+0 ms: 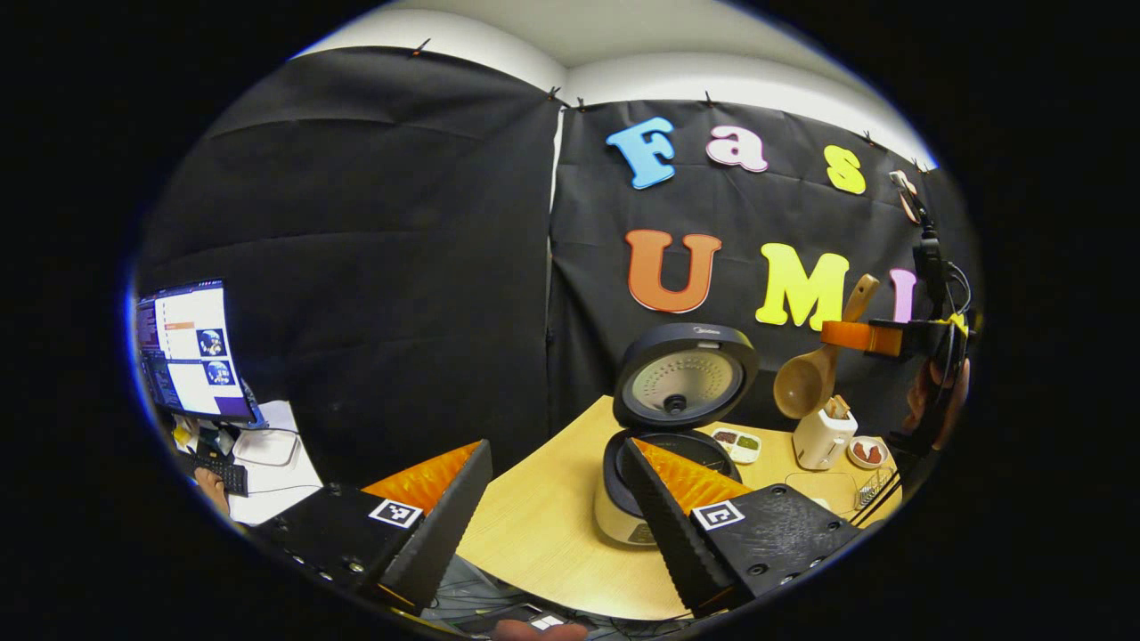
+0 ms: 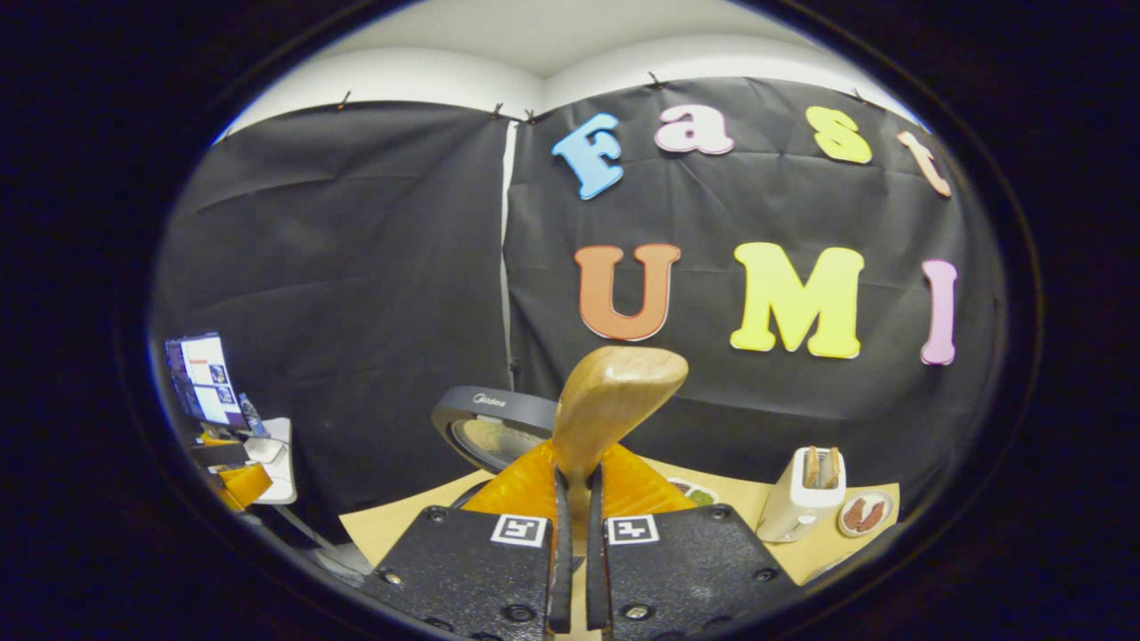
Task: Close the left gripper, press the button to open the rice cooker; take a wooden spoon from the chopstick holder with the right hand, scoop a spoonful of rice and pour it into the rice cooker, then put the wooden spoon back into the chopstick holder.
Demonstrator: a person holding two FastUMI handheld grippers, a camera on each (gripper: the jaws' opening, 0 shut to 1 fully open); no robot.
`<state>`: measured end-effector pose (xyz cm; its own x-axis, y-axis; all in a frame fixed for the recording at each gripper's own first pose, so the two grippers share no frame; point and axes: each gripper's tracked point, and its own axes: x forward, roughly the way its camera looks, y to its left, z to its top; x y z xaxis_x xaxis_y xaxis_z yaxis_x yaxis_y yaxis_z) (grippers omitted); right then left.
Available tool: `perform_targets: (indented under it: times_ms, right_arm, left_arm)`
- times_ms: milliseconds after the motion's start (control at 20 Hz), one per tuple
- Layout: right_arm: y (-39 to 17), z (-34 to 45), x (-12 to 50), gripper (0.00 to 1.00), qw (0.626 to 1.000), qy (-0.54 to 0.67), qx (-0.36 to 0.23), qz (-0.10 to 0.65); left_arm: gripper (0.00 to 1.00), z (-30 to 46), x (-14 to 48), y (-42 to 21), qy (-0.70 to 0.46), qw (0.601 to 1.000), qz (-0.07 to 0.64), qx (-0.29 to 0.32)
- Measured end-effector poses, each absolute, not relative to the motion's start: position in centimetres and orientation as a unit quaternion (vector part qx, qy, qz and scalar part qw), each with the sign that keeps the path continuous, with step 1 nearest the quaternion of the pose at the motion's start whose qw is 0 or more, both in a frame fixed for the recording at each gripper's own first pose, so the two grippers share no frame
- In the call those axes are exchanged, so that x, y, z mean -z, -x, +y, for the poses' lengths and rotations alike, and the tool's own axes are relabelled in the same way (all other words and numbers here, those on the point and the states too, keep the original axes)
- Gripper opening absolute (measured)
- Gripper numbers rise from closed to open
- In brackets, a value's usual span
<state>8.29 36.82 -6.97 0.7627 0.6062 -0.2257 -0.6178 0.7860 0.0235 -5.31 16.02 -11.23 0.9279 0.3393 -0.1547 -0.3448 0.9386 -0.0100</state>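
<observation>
Right gripper (image 2: 575,499) clamps the wooden spoon (image 2: 614,401) above the open rice cooker (image 1: 663,427) (lid raised); left gripper (image 1: 557,499) fingers spread apart

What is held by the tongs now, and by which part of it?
The right tongs hold the wooden spoon by its handle, bowl hanging down above the chopstick holder. The left tongs are open, holding nothing.

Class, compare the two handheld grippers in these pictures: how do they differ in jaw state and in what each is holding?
1. The left gripper has its jaws spread wide apart; the right gripper has its jaws nearly together.
2. The left gripper holds nothing, hovering before the open dark-lidded rice cooker; the right gripper clamps the light wooden spoon by its handle, bowl raised above the white chopstick holder.
Both are over the pale wooden table.
</observation>
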Motion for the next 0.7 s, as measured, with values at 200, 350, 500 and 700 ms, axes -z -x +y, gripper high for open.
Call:
perform_targets:
  times_ms: [200, 350, 500, 700]
  right_arm:
    - [-9.4, 28.9, 5.1, 0.12, 0.950, 0.003, -0.292, 0.108]
    - [-11.0, 22.3, 4.8, 0.12, 0.961, -0.020, -0.252, 0.108]
    - [-12.3, 15.1, 5.5, 0.12, 0.971, -0.043, -0.206, 0.118]
    - [-13.8, 6.4, 7.3, 0.12, 0.979, -0.060, -0.138, 0.137]
  left_arm:
    - [0.95, 13.6, 10.2, 2.2, 0.005, 0.986, 0.064, -0.151]
    - [0.95, 12.6, 9.4, 0.2, 0.001, 0.987, 0.055, -0.148]
    - [0.95, 11.5, 9.0, -1.7, 0.016, 0.987, 0.052, -0.149]
    - [0.95, 10.0, 8.5, -3.8, 0.024, 0.987, 0.050, -0.150]
